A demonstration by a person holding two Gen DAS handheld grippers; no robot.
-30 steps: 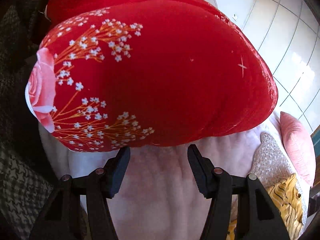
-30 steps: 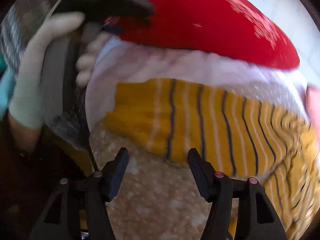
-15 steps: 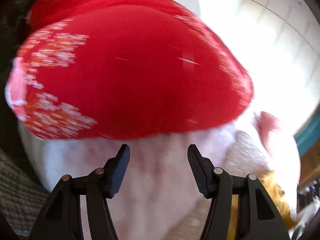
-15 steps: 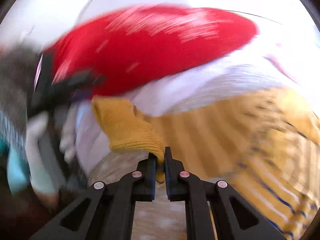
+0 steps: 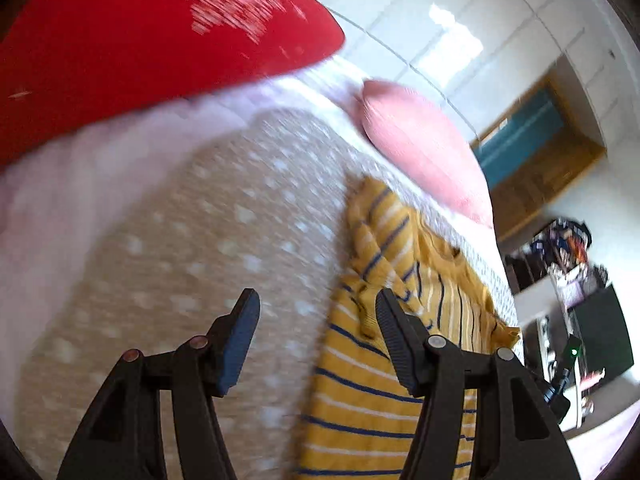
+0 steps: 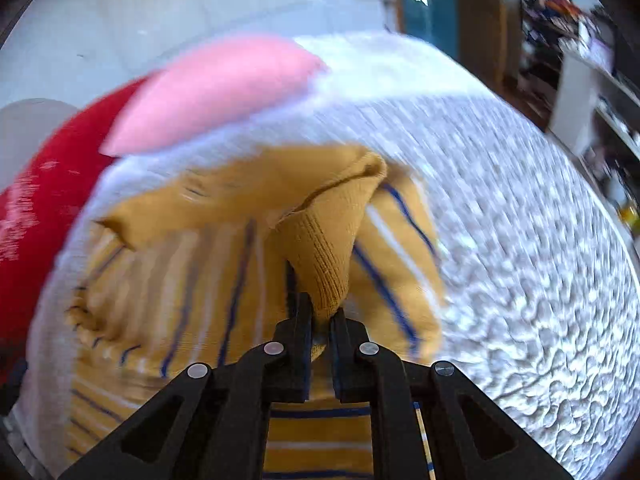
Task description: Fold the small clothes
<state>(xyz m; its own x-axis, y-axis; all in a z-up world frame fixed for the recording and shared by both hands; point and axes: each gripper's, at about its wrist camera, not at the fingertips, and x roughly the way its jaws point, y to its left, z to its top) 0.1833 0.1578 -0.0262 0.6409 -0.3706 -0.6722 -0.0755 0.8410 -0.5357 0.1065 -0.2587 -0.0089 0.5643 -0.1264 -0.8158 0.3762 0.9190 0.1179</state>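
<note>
Moved: right claw (image 6: 320, 316) has clamped the sweater's (image 6: 320, 248) yellow ribbed edge and lifted it.
Sweater: on the bed (image 6: 520, 240), stripes running away from the camera.
Left claw (image 5: 316, 320): apart, empty, above the sweater (image 5: 380, 360).

Yellow striped garment (image 6: 320, 248): ribbed knit cloth, matt, navy + white stripes.
Beige dotted cloth (image 5: 192, 264): soft, matt.
White bedspread (image 6: 520, 240): puckered, crinkly texture.
Red blanket (image 5: 120, 48): smooth cloth w/ slight sheen.
Pink pillow (image 6: 216, 88): soft matt fabric.
Right hand-held gripper (image 6: 320, 320): matt black plastic, metal pins.
Floor tiles (image 5: 460, 32): glossy.
</note>
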